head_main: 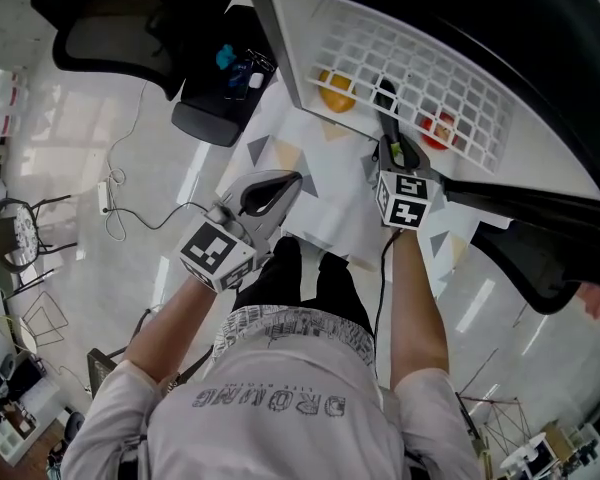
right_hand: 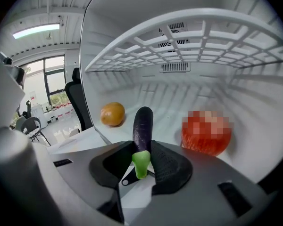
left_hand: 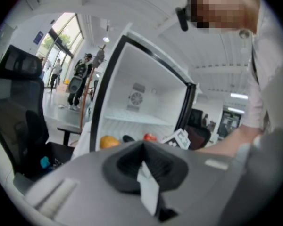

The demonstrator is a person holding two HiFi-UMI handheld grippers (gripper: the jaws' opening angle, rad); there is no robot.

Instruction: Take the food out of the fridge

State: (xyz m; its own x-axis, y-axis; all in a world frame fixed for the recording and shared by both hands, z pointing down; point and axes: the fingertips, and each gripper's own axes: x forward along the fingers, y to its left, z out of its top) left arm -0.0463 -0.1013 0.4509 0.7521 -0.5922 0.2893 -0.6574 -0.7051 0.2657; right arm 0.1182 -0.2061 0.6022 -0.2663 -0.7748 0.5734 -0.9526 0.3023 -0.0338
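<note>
An open white fridge (head_main: 540, 158) holds an orange (head_main: 337, 92), a dark purple eggplant (right_hand: 143, 121) and a red tomato (right_hand: 206, 132) on its floor, under a white wire shelf (right_hand: 179, 36). My right gripper (right_hand: 142, 157) reaches into the fridge. Its pads press both sides of the eggplant's green stem end. In the head view the right gripper (head_main: 386, 120) sits between the orange and the tomato (head_main: 440, 128). My left gripper (head_main: 292, 180) hangs outside the fridge, low and to the left, jaws together with nothing in them. From the left gripper (left_hand: 144, 147) view the orange (left_hand: 109, 141) and tomato (left_hand: 150, 137) show ahead.
The fridge stands on a white surface with a triangle pattern (head_main: 310, 203). A black office chair (head_main: 120, 28) and a black bin with blue items (head_main: 230, 73) are at the left. The black fridge door (head_main: 530, 223) swings out to the right. A cable (head_main: 130, 213) lies on the floor.
</note>
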